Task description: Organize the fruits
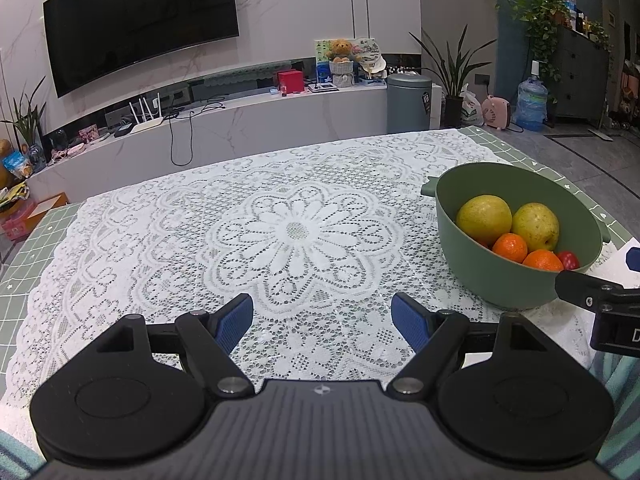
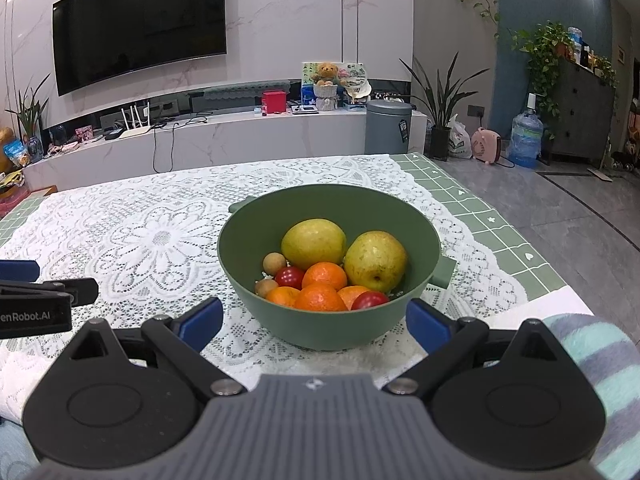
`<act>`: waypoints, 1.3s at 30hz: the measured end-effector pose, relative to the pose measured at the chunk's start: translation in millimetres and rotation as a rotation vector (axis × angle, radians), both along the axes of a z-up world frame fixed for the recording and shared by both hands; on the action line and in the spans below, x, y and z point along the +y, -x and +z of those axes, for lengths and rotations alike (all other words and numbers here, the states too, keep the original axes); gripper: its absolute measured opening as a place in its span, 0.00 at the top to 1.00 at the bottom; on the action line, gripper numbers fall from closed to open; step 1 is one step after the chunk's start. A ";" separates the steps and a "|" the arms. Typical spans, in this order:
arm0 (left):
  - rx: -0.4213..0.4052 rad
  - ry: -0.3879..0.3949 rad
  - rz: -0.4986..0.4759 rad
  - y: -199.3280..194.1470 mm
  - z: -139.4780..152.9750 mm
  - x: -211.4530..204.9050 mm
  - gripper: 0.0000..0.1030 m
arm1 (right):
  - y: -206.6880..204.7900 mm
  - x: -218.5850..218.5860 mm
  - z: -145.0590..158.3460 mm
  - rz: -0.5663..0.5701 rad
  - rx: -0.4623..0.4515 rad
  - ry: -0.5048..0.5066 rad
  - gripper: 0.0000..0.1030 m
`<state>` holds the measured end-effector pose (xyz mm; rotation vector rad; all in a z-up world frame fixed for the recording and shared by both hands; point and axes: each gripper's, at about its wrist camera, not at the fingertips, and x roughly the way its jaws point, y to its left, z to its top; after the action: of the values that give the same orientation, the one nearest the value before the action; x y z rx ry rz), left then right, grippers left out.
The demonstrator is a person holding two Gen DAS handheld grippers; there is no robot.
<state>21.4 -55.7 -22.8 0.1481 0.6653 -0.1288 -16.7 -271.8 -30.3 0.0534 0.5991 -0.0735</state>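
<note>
left gripper [image 1: 322, 322]: jaws spread wide, nothing between them; hovers over bare lace left of the bowl.
right gripper [image 2: 314, 326]: jaws released, wide apart, nothing held; aimed at the bowl's near wall, blue pads either side of it, whether touching I can't tell.
bowl [image 2: 280, 216]: green, deep, lug handles on the rim; upright on the bench, landmark for the rest.
fruit location: all fruit seen is inside the bowl; none seen on the lace around it.
pears [image 2: 314, 242]: two, yellow-green, at the bowl's back; likely heaviest, firm, smooth skin may slip; grip across the widest part.
oranges [image 2: 324, 274]: four or so, bowl's centre and front; firm, dimpled peel, probably the easiest hold, across the middle.
red fruits [image 2: 290, 277]: two small glossy ones, left and front of the bowl; likely soft-skinned, squeeze gently.
brown fruits [image 2: 274, 263]: two small round ones at the bowl's left inner wall; light, tucked in, awkward reach.
lace cloth [image 1: 296, 232]: under the bowl; may snag or drag if the bowl is slid.
stage: fits fruit already gathered, or a full bowl waiting to be sorted out.
</note>
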 end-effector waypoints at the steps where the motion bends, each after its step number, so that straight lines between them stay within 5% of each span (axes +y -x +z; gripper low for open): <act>1: 0.000 0.000 0.000 0.0 0.0 0.0 0.10 | 0.0 0.0 0.0 0.000 0.000 0.000 0.08; 39: 0.011 0.024 -0.005 0.9 1.9 3.2 0.11 | -0.6 1.5 -4.5 0.000 0.009 0.001 0.08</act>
<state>20.5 -52.5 -20.9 0.1255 0.6739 -0.1421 -16.1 -270.3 -34.8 0.0517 0.6078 -0.0741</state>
